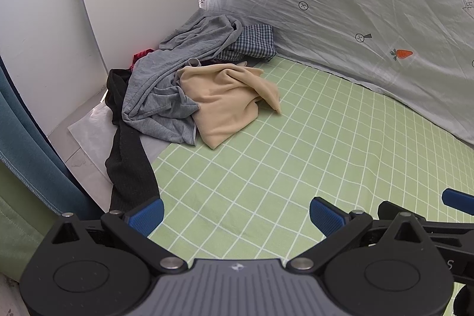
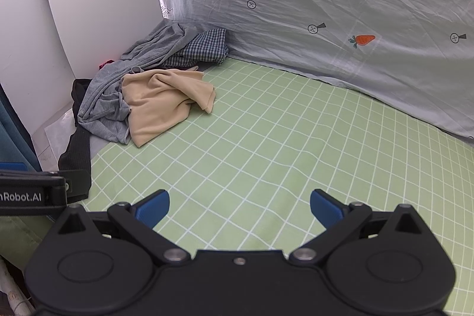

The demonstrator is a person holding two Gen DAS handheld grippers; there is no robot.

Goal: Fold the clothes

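Left claw (image 1: pixel 237 215): hanging spread wide over the green checked sheet (image 1: pixel 296 153), nothing between its blue pads, well short of the pile.
Right claw (image 2: pixel 239 208): also standing fully spread and empty, hovering just beside the left one, angled toward the same pile.
Clothes: lying heaped in the far corner of the sheet, against the white panel (image 1: pixel 118 5). The beige top (image 1: pixel 219 102) is sitting on the near side of the heap, the grey garment (image 1: pixel 160 91) is draping behind and beside it, a checked shirt (image 1: pixel 254 42) is tucked farther back, and a black garment (image 1: pixel 127 156) is trailing off the sheet's edge.
Step, as I read it: nothing folded yet; a first garment is waiting to be pulled out onto the open sheet.
Risk, tangling: the beige top is overlapping the grey garment, so a deep pinch is likely taking both layers and dragging the heap along.
Risk, bunching: the sheet looks thin and loose; a low claw may be catching it with the garment.
Risk, sliding off: the black garment is already hanging past the edge, and tugging the heap could be sending it off.
Risk, collision: the claws are working close together, so reaching for one spot may be knocking them.
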